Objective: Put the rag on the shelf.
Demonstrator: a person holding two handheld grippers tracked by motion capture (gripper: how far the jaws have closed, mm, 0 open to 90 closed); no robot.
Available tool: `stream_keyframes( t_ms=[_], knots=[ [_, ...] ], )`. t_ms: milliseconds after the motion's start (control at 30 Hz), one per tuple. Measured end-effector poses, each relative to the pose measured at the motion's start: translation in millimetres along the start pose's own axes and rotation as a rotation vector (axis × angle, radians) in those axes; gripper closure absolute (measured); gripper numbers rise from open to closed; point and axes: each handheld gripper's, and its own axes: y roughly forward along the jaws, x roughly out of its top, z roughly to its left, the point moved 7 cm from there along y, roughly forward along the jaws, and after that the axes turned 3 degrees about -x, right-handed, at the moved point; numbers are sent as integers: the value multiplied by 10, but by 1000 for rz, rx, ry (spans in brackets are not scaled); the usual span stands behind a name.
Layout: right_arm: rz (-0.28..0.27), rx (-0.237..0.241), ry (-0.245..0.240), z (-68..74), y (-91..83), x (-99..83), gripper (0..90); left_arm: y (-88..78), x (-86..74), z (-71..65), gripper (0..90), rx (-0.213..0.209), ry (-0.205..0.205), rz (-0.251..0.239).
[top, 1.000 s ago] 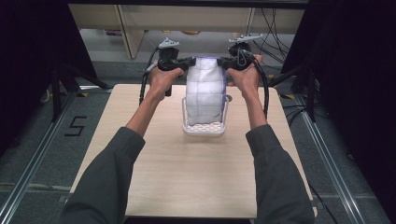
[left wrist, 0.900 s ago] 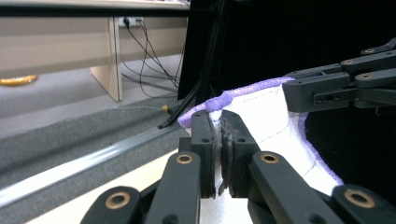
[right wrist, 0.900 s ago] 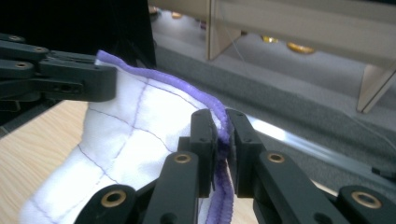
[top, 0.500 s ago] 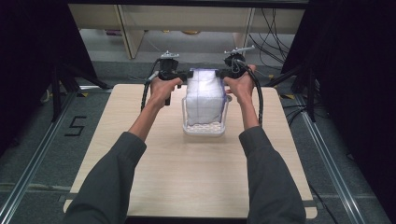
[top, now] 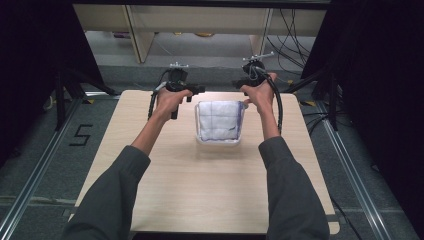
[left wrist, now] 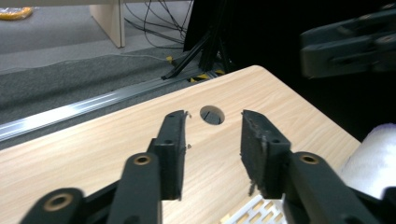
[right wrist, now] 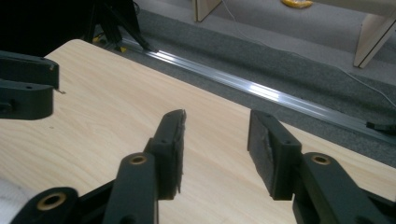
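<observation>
A white cloth (top: 219, 119) with thin blue grid lines lies folded in a white slotted basket (top: 218, 142) at the middle of the table's far half. My left gripper (top: 196, 90) hovers just left of the basket's far corner. Its jaws have just been opening and now stand open with nothing between them, as the left gripper view (left wrist: 212, 140) shows. My right gripper (top: 239, 84) hangs by the far right corner. It too has just been opening and is open and empty (right wrist: 215, 140). The cloth's edge (left wrist: 373, 158) shows beside the left jaws.
The pale wooden table (top: 200, 190) has a round cable hole (left wrist: 211, 114) near its far right corner. Behind it run a metal floor rail (right wrist: 261, 88), grey carpet, cables and wooden furniture legs (top: 135, 35). Dark stands flank both sides.
Both grippers held the cloth up by its top corners above the basket. Now the cloth has dropped into the basket, both jaws have opened, and the hands have sunk and moved apart.
</observation>
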Motion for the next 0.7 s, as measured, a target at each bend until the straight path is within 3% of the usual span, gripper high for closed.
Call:
stream_keyframes(
  t_ms=[67,100,167,200,233,300,467,600,700],
  knots=[
    [-6,-13,-17,-38,-62,-1,526,-60,-22,13,560,5,0,8],
    [-5,-13,-1,-30,-103,-3,525,-93,-33,15,547,4,-2,9],
    [-44,-9,-14,-51,-178,11,525,-167,-54,19,493,6,-33,7],
    [-39,4,1,-32,-227,-7,515,-193,-65,22,456,7,-35,13],
    [-47,5,-23,-44,-243,-11,509,-229,-79,25,451,5,-31,17],
    [-49,3,-26,-42,-321,-37,506,-302,-122,27,432,9,-28,34],
    [-69,46,-37,11,-501,-125,475,-483,-281,-27,375,-8,-52,40],
    [-80,64,-38,56,-633,-237,441,-615,-412,-94,347,-6,-35,46],
    [-94,95,-57,132,-755,-322,427,-770,-549,-187,328,-31,-4,39]
  ],
)
